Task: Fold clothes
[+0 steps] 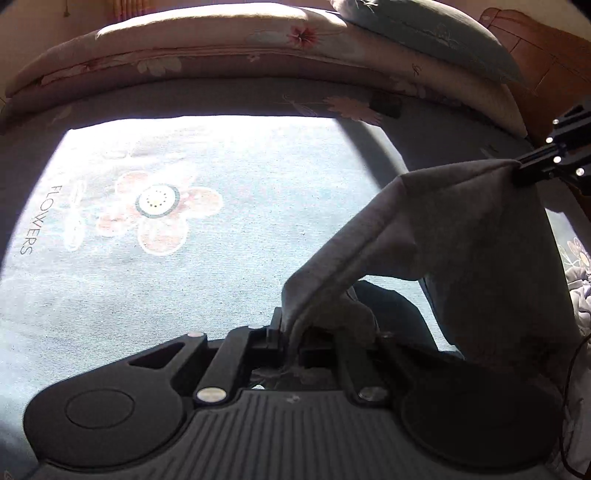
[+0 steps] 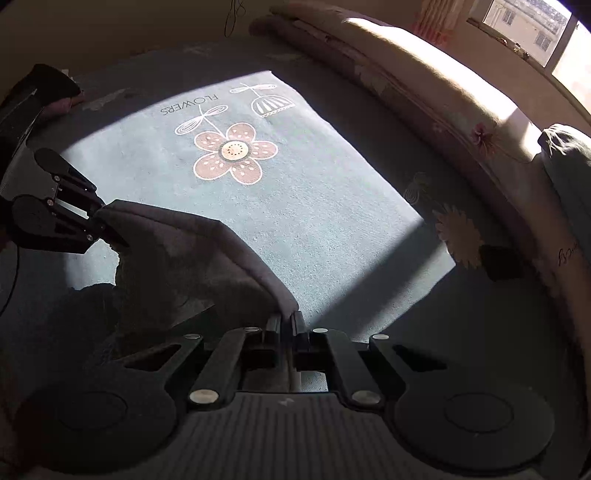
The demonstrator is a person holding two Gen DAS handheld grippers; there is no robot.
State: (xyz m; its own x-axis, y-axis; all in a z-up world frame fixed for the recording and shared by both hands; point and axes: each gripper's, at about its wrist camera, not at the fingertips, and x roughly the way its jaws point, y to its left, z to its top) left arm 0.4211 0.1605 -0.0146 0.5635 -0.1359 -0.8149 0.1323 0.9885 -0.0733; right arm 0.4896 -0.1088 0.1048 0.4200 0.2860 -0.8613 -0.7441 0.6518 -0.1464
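Observation:
A grey garment [image 1: 461, 240] hangs stretched between my two grippers above a blue bed sheet [image 1: 221, 280] printed with a flower and the word FLOWERS. At the bottom of the left wrist view, my left gripper [image 1: 286, 321] is shut on one corner of the cloth. My right gripper [image 1: 517, 171] pinches the other corner at the upper right. In the right wrist view, the right gripper [image 2: 288, 317] is shut on the garment [image 2: 192, 251] edge, and the left gripper [image 2: 110, 232] grips the far corner at the left. The garment's lower part sags onto the sheet [image 2: 332, 221] in shadow.
A folded floral quilt [image 1: 221, 48] runs along the far side of the bed, with a blue-grey pillow [image 1: 424, 33] on it. A small dark object [image 2: 502, 262] lies on the sheet near the quilt. Crumpled pale cloth [image 1: 580, 291] sits at the right edge. A window [image 2: 528, 26] lets sunlight in.

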